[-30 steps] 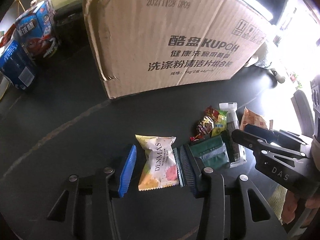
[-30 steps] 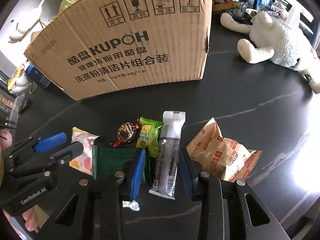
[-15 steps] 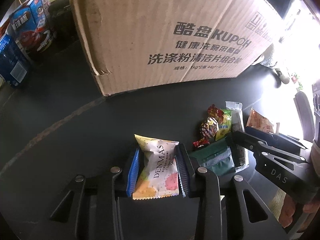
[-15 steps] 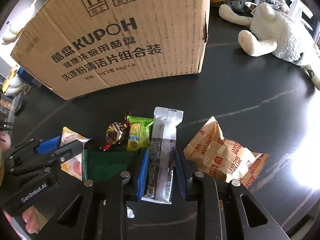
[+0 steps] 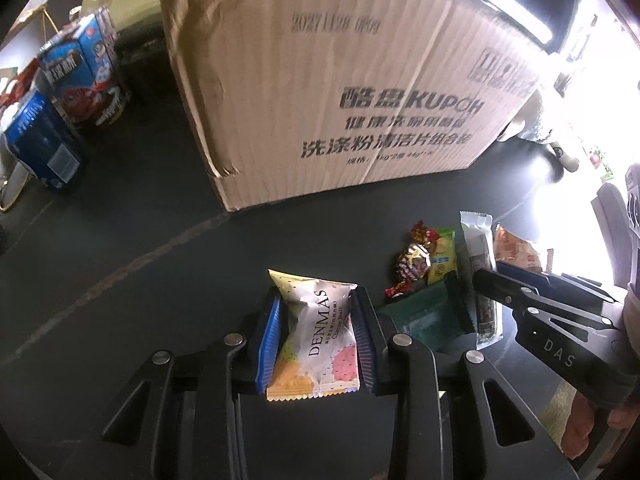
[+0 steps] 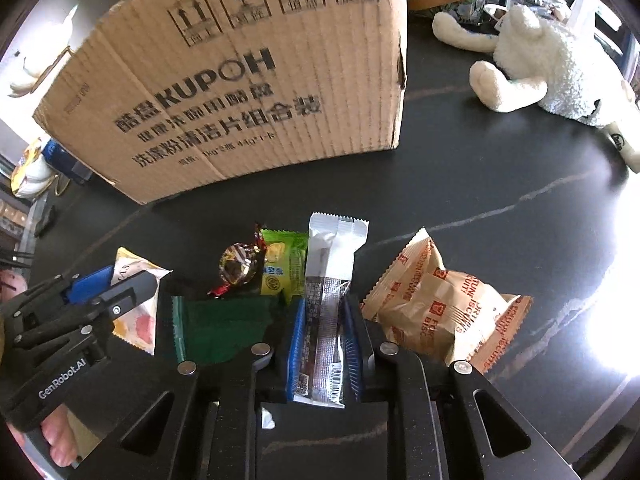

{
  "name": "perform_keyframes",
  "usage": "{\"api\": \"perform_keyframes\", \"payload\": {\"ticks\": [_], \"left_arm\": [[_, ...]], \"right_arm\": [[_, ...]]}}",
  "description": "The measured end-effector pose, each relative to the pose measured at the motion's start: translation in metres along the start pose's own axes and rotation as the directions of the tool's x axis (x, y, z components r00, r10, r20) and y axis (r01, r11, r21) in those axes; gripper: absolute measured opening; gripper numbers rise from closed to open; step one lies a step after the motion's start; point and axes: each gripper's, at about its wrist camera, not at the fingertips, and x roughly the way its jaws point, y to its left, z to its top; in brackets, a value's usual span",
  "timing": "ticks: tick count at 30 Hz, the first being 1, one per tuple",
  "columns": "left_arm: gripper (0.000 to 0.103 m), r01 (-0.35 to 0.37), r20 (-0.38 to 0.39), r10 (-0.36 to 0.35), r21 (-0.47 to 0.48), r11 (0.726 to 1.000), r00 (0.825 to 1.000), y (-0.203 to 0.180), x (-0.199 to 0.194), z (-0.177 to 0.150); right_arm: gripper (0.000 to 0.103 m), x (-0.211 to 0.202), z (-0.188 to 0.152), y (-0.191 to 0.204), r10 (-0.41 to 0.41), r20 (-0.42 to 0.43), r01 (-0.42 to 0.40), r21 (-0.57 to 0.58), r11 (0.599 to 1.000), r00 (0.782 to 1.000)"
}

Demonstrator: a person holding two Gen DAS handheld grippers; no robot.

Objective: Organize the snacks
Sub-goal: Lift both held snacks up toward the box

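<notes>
Left wrist view: my left gripper (image 5: pixel 316 334) is clamping the DENMAS packet (image 5: pixel 316 340), blue pads pressing both its sides, down on the black table (image 5: pixel 132 280). A pale vein is running across that dark top. The KUPOH box (image 5: pixel 340 92) is standing just behind, filling the view. Blue cartons (image 5: pixel 60 92) are sitting far left. To the right, the snack pile: a candy (image 5: pixel 412 264), a green packet (image 5: pixel 442 256), a dark green pouch (image 5: pixel 424 320). Bright window glare is washing out the right edge.

Right wrist view: my right gripper (image 6: pixel 323 344) is squeezing the long bar (image 6: pixel 326 312), pads tight on its lower half, the bar lying on the table (image 6: pixel 500 176). The orange biscuit bag (image 6: pixel 436 308) is lying just beside it on the right; the green packet (image 6: pixel 282 266) and candy (image 6: pixel 238 266) on the left. A white plush toy (image 6: pixel 540 64) is sprawling far right behind the box (image 6: pixel 240 80). Glare is burning at the right edge.
</notes>
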Motion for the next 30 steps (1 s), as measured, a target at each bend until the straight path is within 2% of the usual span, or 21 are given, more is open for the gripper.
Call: {"api": "perform_keyframes", "payload": {"ticks": [9, 17, 30], "left_arm": [[0.034, 0.015, 0.073, -0.016, 0.023, 1.000, 0.997, -0.009, -0.037, 0.000], [0.034, 0.012, 0.151, -0.019, 0.047, 0.999, 0.988, -0.015, -0.074, 0.008], [0.034, -0.003, 0.276, -0.008, 0.038, 0.999, 0.961, -0.018, -0.133, 0.051]], "right_arm": [[0.021, -0.047, -0.002, 0.011, 0.032, 0.090, -0.029, -0.031, 0.999, 0.995], [0.021, -0.091, 0.008, 0.026, 0.054, 0.198, -0.040, -0.075, 0.996, 0.979], [0.021, -0.141, 0.048, 0.043, 0.110, 0.299, -0.084, -0.100, 0.991, 0.948]]}}
